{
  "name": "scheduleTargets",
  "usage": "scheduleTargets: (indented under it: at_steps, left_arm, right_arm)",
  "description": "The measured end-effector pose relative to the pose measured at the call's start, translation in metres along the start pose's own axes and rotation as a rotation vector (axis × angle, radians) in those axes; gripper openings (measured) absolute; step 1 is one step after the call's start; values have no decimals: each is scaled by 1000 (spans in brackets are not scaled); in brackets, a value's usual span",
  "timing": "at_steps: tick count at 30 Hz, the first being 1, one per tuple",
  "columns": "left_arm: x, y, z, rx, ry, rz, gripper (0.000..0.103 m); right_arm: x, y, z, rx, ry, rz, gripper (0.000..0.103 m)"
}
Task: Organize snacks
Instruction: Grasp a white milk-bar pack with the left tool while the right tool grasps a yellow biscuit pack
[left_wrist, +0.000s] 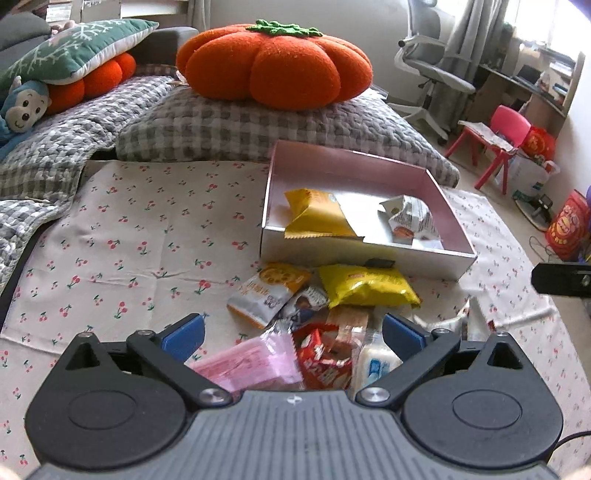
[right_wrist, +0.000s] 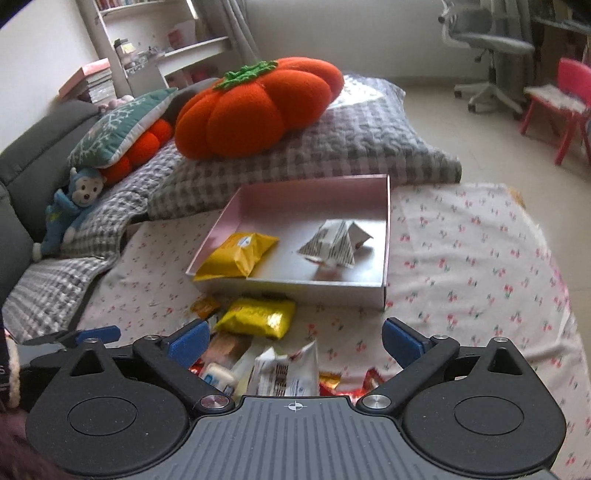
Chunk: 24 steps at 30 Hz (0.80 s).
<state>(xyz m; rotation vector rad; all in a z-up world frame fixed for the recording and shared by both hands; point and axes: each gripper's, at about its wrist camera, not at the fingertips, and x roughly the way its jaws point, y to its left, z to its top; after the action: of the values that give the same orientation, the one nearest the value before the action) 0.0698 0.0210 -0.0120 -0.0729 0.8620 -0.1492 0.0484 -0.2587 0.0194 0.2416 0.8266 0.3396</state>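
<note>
- Seen first from the left wrist view, the left gripper (left_wrist: 293, 332) hovers with its blue pads spread wide and nothing between them, just above a pile of snacks (left_wrist: 314, 325) on a cherry-print cloth (left_wrist: 129, 240).
- Directly under it lie a pink packet (left_wrist: 251, 363) and a red packet (left_wrist: 321, 363); a yellow bag (left_wrist: 365, 286) sits farther off, just beside the near wall of a shallow pink box (left_wrist: 354, 254).
- Two packets already rest inside that box.
- From the right wrist view, the right gripper (right_wrist: 293, 341) is likewise spread wide and empty, over a white striped packet (right_wrist: 286, 371).
- Beyond it, the box (right_wrist: 295, 291) holds a yellow packet (right_wrist: 238, 254) at left and a crumpled white one (right_wrist: 334, 242) at right.
- Sorting looks partly done; the next move likely calls for lowering onto one loose packet and closing on it alone.
</note>
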Motion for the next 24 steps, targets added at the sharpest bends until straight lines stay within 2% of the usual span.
scheduleTargets:
  at_steps: [6,11,15,24]
  left_arm:
    - [-4,3,-20,47,-10,3,102]
    - [-3,7,-33,46,17,-7,102]
    - [-5,9,-44,38,31,-30,102]
    - [-5,-8,-66,161,13,-37,102]
  right_arm:
    - [-2,-5,-18,-20,19,-14,101]
    - [0,-4,-37,-84,62,-31,101]
    - [-1,-3,-52,-127,110,-6,101]
    - [-6,8,-84,-153,149,23,101]
